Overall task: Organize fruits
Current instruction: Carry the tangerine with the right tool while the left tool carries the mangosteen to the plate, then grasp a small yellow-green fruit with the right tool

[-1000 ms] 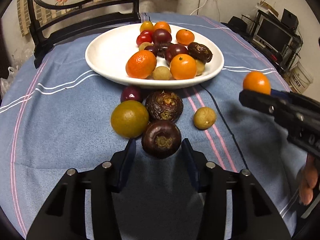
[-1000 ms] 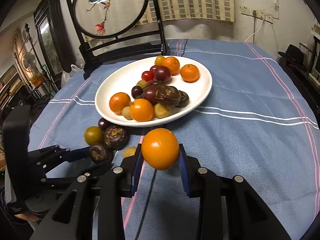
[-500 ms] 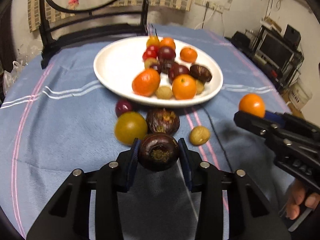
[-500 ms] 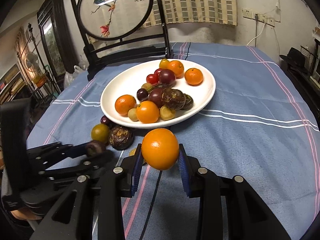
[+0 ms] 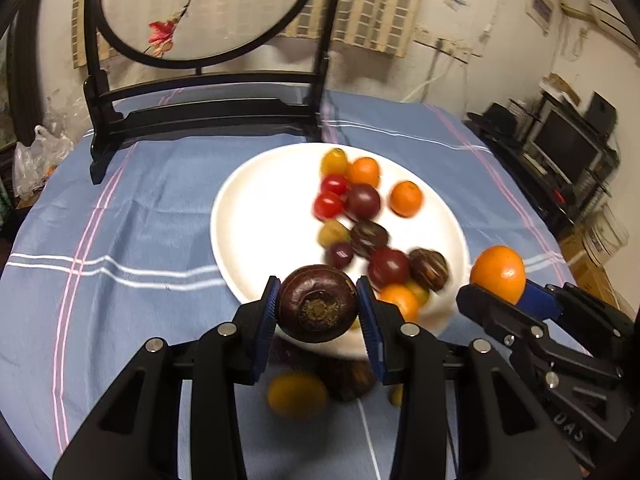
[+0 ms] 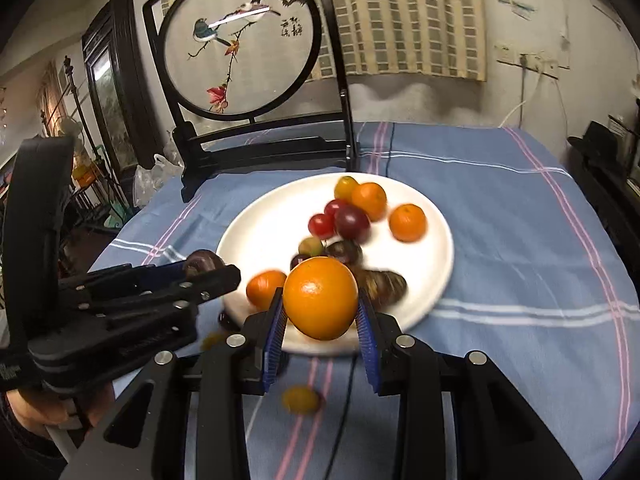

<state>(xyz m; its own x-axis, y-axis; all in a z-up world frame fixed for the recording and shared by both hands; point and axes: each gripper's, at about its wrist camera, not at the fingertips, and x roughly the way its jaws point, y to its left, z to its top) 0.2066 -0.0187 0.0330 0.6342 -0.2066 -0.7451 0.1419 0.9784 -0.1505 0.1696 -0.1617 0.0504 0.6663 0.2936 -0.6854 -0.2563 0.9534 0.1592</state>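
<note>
Left wrist: gripper (image 5: 318,312) has lifted the mangosteen (image 5: 318,302) off the cloth.

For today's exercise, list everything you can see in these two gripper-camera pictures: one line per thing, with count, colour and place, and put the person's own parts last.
plate: one, white, middle of the table, holding a blurred heap of orange, red, yellow and dark fruits.
tablecloth: one, blue with pink and white stripes, over the table.
loose fruits: a few, yellowish and dark, on the cloth before the plate; blurred, count unclear.
round screen: one, black frame, bird and branch picture, behind the plate.
dark fruit: one, purple-brown, in the left hand-held gripper.
orange: one, in the right hand-held gripper.
hand: one, lower left of the right view, holding the left tool.
</note>
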